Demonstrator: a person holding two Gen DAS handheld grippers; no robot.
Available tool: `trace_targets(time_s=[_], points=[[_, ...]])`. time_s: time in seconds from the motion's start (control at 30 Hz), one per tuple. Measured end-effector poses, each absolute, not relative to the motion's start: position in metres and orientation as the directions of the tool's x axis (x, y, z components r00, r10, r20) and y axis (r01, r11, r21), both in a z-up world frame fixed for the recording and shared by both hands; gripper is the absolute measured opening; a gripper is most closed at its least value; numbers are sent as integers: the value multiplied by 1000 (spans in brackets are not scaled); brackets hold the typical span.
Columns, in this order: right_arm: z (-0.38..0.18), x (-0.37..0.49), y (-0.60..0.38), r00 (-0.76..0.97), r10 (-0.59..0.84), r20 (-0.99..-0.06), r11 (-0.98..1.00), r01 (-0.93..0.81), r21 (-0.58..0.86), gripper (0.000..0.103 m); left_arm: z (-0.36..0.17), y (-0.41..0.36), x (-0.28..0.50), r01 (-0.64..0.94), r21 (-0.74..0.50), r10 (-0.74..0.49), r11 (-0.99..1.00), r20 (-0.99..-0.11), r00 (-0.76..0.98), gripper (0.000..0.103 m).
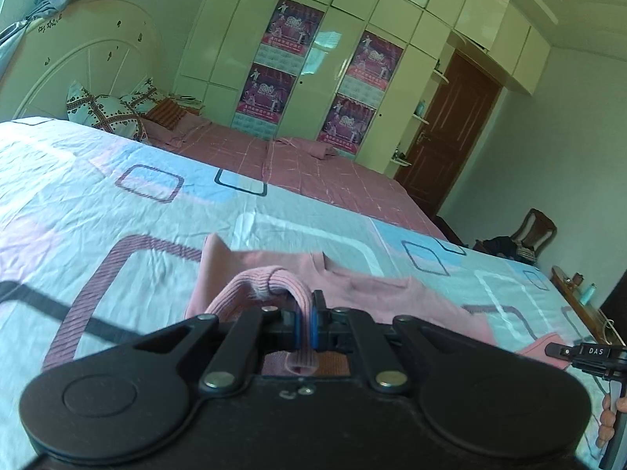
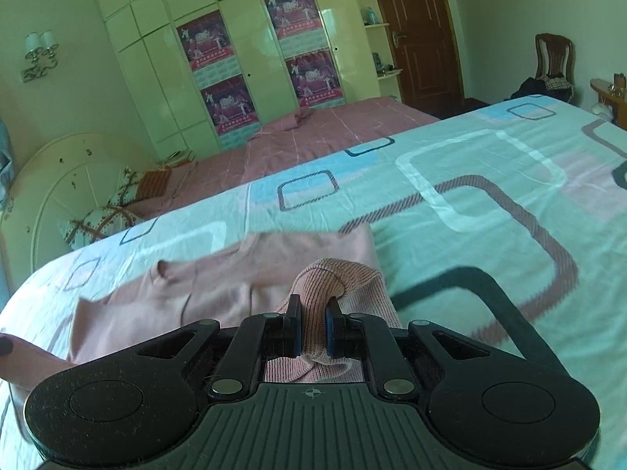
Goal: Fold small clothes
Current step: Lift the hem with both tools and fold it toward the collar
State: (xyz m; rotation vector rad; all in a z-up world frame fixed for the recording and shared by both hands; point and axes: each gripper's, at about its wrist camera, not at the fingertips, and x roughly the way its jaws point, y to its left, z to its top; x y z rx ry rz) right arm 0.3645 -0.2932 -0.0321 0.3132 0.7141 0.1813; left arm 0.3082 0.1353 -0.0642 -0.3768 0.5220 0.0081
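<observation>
Lifting a small pink top by its two ribbed ends over the bed

Covering the bed (image 2: 490, 180) is a patterned sheet, and the pink top (image 2: 250, 274) lies on it near the edge closest to the person. Both grippers are closed on cloth: the left gripper (image 1: 305, 323) pinches a ribbed cuff (image 1: 270, 282), the right gripper (image 2: 313, 329) a thicker ribbed bunch (image 2: 341, 278). If one thin pinch slips, the fold probably becomes uneven.

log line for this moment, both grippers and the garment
left gripper: shut on pink top's ribbed hem | right gripper: shut on ribbed hem | pink top: partly lifted off patterned bedsheet
</observation>
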Motion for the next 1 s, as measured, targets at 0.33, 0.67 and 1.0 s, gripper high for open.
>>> trace_targets(time_s=[0.33, 0.67, 1.0], points=[[-78, 474, -296, 657, 304, -690, 901, 38, 432, 10, -99, 148, 395, -203, -325, -15, 924, -560, 829, 4], [-114, 522, -299, 584, 322, -746, 886, 93, 455, 26, -126, 146, 434, -214, -183, 36, 960, -673, 738, 19], [-94, 521, -314, 658, 343, -670, 899, -23, 437, 60, -101, 156, 415, -110, -180, -20, 977, -596, 803, 66]])
